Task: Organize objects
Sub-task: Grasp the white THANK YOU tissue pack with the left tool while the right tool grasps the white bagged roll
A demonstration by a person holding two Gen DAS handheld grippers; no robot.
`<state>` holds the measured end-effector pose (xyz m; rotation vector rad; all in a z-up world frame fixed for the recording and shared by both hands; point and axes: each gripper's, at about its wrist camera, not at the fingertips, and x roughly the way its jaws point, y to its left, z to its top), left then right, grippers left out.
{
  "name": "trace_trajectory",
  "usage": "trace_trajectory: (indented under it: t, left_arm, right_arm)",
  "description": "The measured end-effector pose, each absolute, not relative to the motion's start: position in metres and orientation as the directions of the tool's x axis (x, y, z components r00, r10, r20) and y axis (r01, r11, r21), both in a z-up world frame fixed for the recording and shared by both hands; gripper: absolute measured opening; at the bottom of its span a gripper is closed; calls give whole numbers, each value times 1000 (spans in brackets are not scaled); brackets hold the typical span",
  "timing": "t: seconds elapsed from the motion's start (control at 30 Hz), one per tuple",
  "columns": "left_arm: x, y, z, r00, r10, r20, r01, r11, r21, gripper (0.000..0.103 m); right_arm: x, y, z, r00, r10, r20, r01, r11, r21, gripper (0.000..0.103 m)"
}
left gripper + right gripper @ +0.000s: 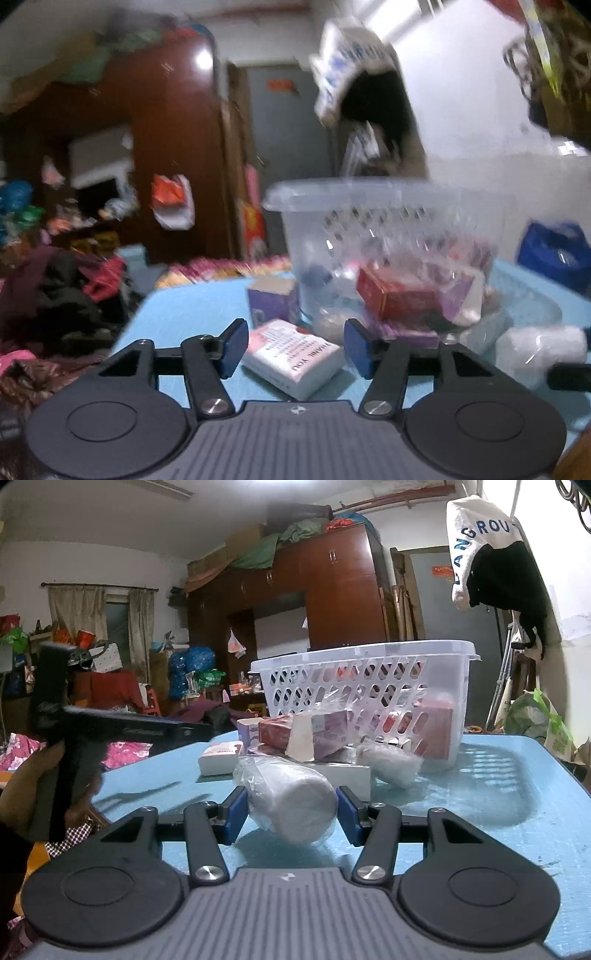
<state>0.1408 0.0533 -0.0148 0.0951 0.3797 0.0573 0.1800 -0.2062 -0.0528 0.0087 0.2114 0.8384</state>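
While the right gripper (291, 814) has its fingers (234, 818) pressed against both sides of a plastic-wrapped white roll (291, 801) that lies on the blue surface (517, 812), the sensible thing would be to lift it straight and high enough to clear the basket rim — loose wrap can slip, so I'd keep the squeeze firm. Over at the left gripper (295, 347) the fingers are spread and pinch nothing; a white "THANK YOU" box (295, 356) lies on the surface between and just beyond them, untouched. Behind it stands a small purple box (273, 301), just beside the basket. Farther back, the white perforated basket (365, 653) stands upright with a red box and a pinkish packet visible inside; more boxes and a second wrapped roll (389, 762) lie outside at its foot.
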Motion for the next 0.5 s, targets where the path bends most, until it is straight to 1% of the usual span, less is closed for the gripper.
trace_trajectory:
  t: [0.03,0.07,0.1,0.13,0.2,0.23,0.3,0.4,0.43,0.5]
  left_arm:
    - [148,55,-14,916,57,-397,-17,994,104,63]
    - [153,57,-14,911,51,-409,-10,995,101,63]
    - [159,59,-15,903,51,-427,-4,994,110,70]
    - [166,60,-16,888,52,-456,5,992,122,73]
    - [179,67,-20,857,58,-512,3,993,117,77]
    - [184,69,-22,846,37,-531,16,995,94,77]
    - [187,71,-23,846,26,-533,20,997,81,78]
    - [189,62,-25,833,61,-549,25,989,148,77]
    - [188,58,-25,836,73,-544,25,985,170,75]
    - [182,55,-24,853,70,-517,27,984,178,69]
  right_arm:
    - [180,-207,-53,649,739,-181,-737,670,89,56]
    - [180,-208,-52,650,738,-180,-737,670,89,56]
    - [180,-208,-52,650,738,-179,-737,671,89,56]
    - [180,-208,-52,651,738,-179,-736,671,89,56]
    - [180,-208,-51,651,738,-179,-736,671,89,56]
    - [180,-208,-52,651,738,-178,-736,671,90,56]
    - [180,-209,-51,650,739,-177,-737,670,94,56]
    - [180,-210,-50,650,739,-177,-736,670,92,56]
    - [181,-210,-50,650,739,-177,-737,670,92,56]
    - [181,-211,-50,652,738,-175,-735,671,92,56]
